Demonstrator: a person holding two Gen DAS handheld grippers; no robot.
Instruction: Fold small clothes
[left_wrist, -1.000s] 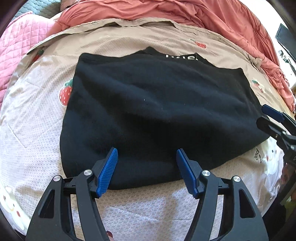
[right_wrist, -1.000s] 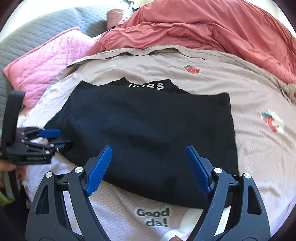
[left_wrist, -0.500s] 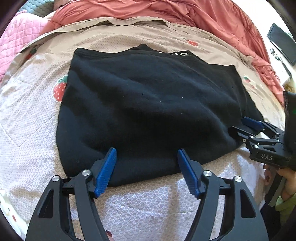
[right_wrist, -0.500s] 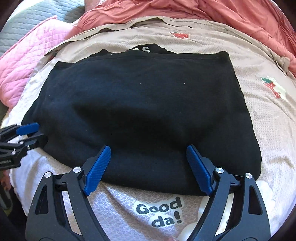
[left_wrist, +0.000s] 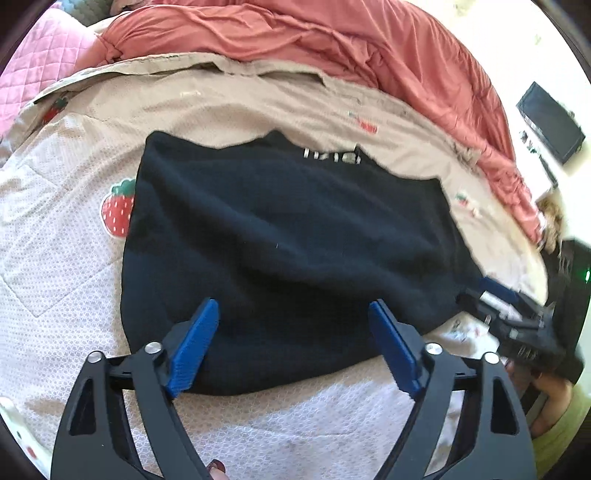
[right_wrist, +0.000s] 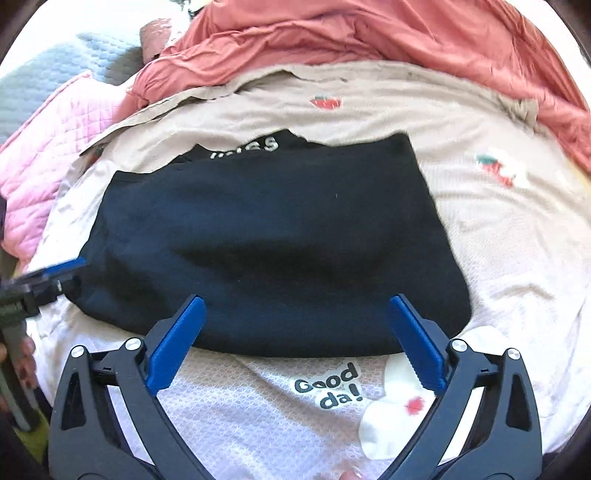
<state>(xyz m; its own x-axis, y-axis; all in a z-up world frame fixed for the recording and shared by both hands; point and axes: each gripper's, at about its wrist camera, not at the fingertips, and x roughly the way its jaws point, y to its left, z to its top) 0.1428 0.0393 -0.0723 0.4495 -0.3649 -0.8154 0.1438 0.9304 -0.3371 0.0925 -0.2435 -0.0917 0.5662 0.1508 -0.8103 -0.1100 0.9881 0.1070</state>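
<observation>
A black garment (left_wrist: 288, 236) lies folded flat on the printed bed sheet (left_wrist: 59, 236); white lettering shows at its far edge. In the right wrist view the same black garment (right_wrist: 273, 243) fills the middle. My left gripper (left_wrist: 293, 314) hovers over the near edge of the cloth, jaws opening, nothing pinched between its blue pads. My right gripper (right_wrist: 295, 306) hangs over the near edge too, jaws opening wide, nothing pressed between them. The right gripper (left_wrist: 495, 291) shows blurred at the garment's right corner in the left wrist view; the left gripper (right_wrist: 55, 271) shows at the left corner in the right wrist view.
A bunched coral blanket (left_wrist: 332, 44) lies along the far side of the bed. A pink quilted pillow (right_wrist: 48, 155) sits at the far left, a grey one (right_wrist: 40, 81) behind it. A dark screen (left_wrist: 550, 122) stands off the bed at right.
Both grippers' jaws have spread wider. Both views now see the garment from a little farther back, with more of the blanket in sight. The garment lies as before.
</observation>
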